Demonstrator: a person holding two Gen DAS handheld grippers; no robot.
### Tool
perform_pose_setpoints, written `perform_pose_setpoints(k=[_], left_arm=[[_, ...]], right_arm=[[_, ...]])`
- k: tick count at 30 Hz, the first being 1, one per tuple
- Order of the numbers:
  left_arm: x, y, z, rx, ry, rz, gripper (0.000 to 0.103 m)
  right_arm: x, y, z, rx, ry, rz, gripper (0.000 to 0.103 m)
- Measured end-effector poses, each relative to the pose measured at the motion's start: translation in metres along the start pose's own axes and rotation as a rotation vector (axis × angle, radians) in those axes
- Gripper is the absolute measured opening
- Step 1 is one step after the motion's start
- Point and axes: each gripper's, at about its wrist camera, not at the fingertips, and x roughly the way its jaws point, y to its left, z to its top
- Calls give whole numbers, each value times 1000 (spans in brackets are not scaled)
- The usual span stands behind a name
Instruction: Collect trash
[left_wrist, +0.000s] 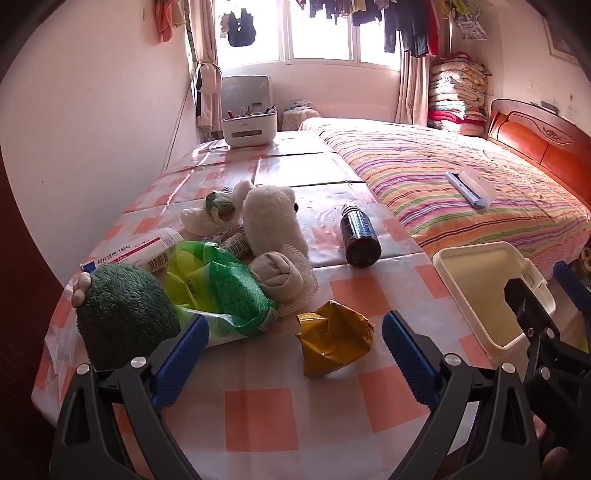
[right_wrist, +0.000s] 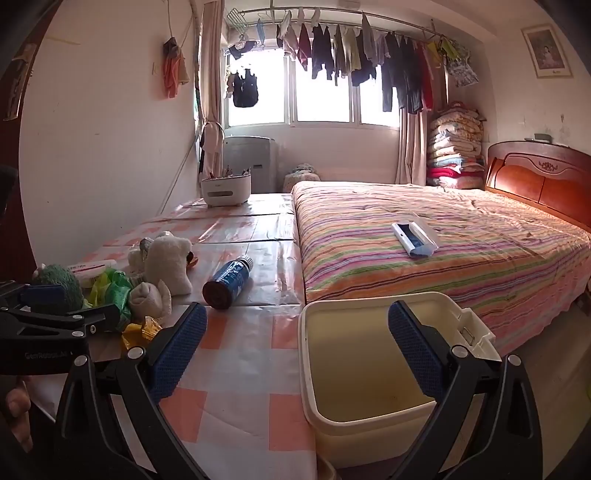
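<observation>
A crumpled gold wrapper (left_wrist: 332, 338) lies on the checked tablecloth, just ahead of and between the open fingers of my left gripper (left_wrist: 291, 334). A green plastic bag (left_wrist: 218, 291) lies left of it, a medicine box (left_wrist: 136, 251) behind that, and a dark bottle (left_wrist: 360, 236) lies on its side further back. A cream bin (left_wrist: 487, 291) stands at the table's right edge. My right gripper (right_wrist: 297, 328) is open and empty, its right finger over the bin (right_wrist: 369, 373). The wrapper (right_wrist: 142, 330), bag (right_wrist: 114, 290) and bottle (right_wrist: 229, 277) show to its left.
A green plush toy (left_wrist: 125, 314), a white plush toy (left_wrist: 271, 218) and rolled socks (left_wrist: 284, 277) lie among the trash. A white caddy (left_wrist: 249, 127) stands at the table's far end. A striped bed (left_wrist: 461, 192) adjoins the table on the right.
</observation>
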Motion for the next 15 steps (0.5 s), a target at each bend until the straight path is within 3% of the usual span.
perform_pose_setpoints(k=[15], left_arm=[[1, -2, 0, 7, 0, -2, 92]], right_arm=[[8, -6, -2, 42, 23, 17, 97]])
